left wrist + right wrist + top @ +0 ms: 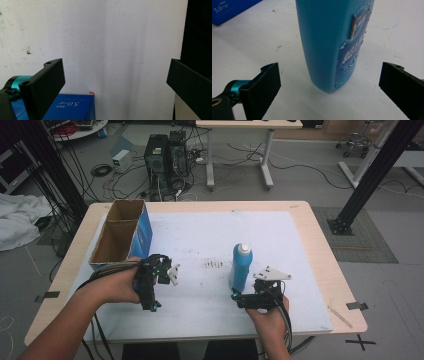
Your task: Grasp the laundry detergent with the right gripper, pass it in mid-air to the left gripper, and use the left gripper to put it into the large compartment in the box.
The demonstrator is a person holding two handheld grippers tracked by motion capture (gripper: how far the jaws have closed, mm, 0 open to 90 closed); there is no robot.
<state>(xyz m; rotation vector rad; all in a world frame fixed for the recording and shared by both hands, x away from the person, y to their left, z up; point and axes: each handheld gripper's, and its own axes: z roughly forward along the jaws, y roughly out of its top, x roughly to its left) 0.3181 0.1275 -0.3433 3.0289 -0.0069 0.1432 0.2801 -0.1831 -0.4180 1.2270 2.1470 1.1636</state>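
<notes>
White mat (200,245) covers the wooden table (320,245). Open cardboard box (122,232) with blue sides stands at its left edge. Blue bottle (241,267) stands upright at centre-right. Right gripper (239,298), jaws wide, sits just before the bottle. Left gripper (154,306), jaws wide and empty, hovers beside the box.
</notes>
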